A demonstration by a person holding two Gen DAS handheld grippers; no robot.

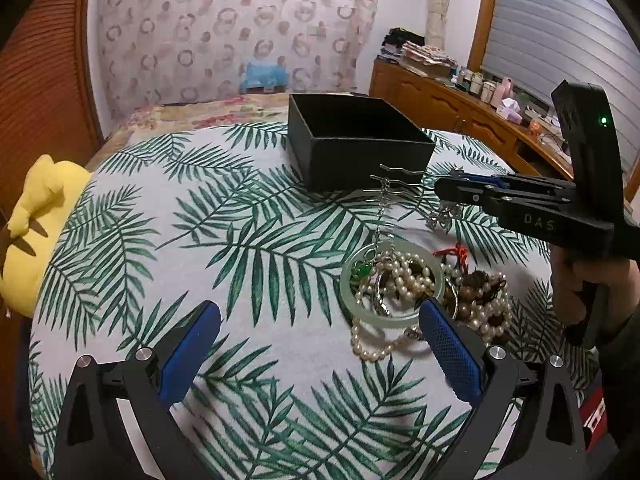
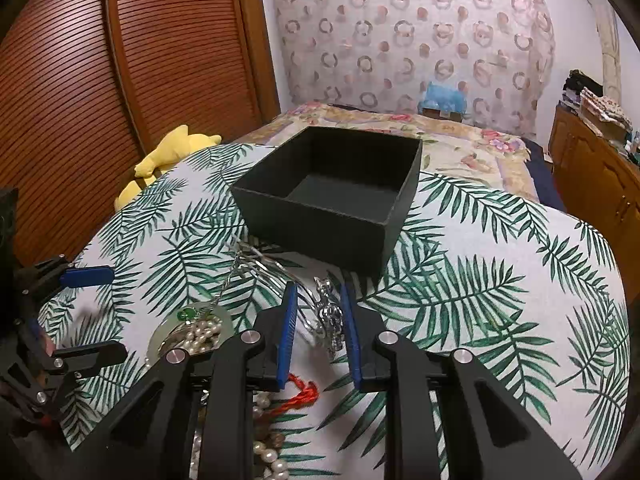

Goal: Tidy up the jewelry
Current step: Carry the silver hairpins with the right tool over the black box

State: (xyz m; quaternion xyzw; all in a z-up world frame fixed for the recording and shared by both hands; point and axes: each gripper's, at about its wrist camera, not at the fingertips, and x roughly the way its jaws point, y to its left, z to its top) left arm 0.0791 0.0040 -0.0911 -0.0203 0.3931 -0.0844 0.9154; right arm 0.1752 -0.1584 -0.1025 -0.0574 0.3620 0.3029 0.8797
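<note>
Palm-leaf cloth (image 1: 248,240) covers the rounded surface where the jewelry lies, with a flowered bedspread (image 2: 460,132) behind it and slatted wooden doors (image 2: 160,60) to one side.

A silver hair comb (image 1: 394,190) hangs lifted off the cloth, just in front of the black box (image 1: 356,140); its thin wavy prongs stick out sideways and a fine chain (image 1: 380,220) droops from it toward the heap below. The right gripper (image 1: 450,190) has its 2 blue pads narrowed on the comb's ornate silver end (image 2: 329,320), which shows between them in the right wrist view. The rest of the jewelry sits nearer than the box: a pale green bangle (image 1: 348,292) ringed around white pearls (image 1: 404,276) and a green bead (image 1: 362,270), with brown wooden beads (image 1: 480,292) and a red cord (image 1: 456,252) just beside it. 1 pearl strand (image 1: 370,346) trails off the bangle onto the cloth.

The box is open-topped, dark inside, with nothing visible on its floor, and stands apart from the heap. The left gripper (image 1: 320,344) hovers with its jaws spread wide, holding nothing, its right pad (image 1: 448,344) close over the bangle's edge. Away from the heap, the cloth on the box's left is bare as far as a yellow plush toy (image 1: 36,216) at the rim.
</note>
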